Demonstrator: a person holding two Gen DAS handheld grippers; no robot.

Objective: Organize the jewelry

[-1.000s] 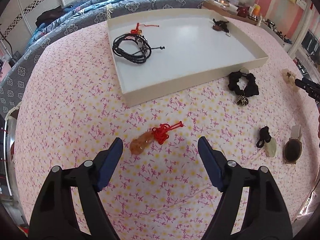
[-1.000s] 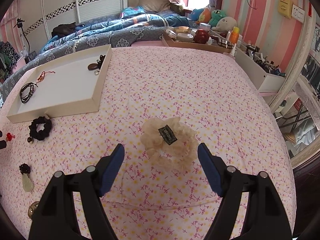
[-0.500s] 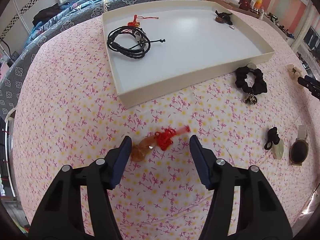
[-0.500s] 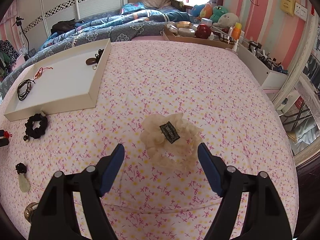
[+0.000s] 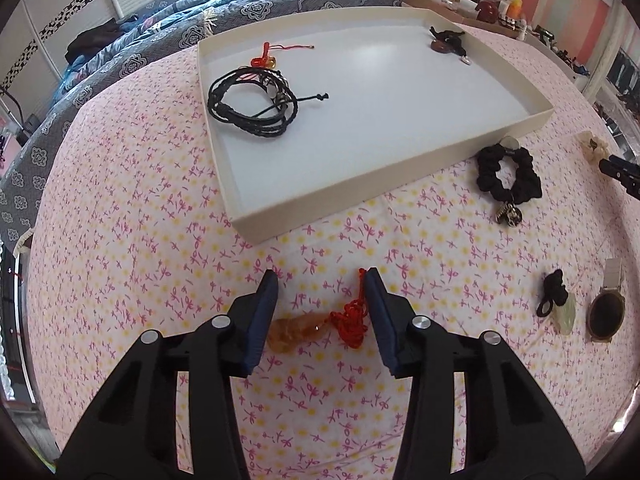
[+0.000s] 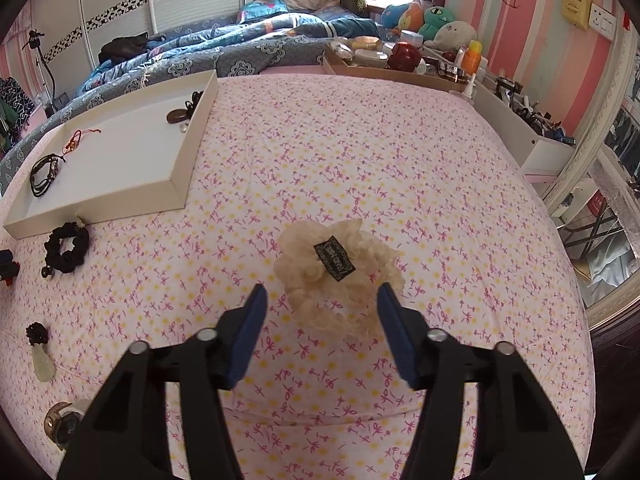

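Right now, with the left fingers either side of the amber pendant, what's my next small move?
Probably close the left gripper: the amber pendant and its red knot lie between the open fingers, not yet pinched. Then lift toward the white tray.

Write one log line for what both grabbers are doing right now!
left gripper: open, straddling amber pendant with red cord | right gripper: open, around cream scrunchie | white tray: holds black bracelets
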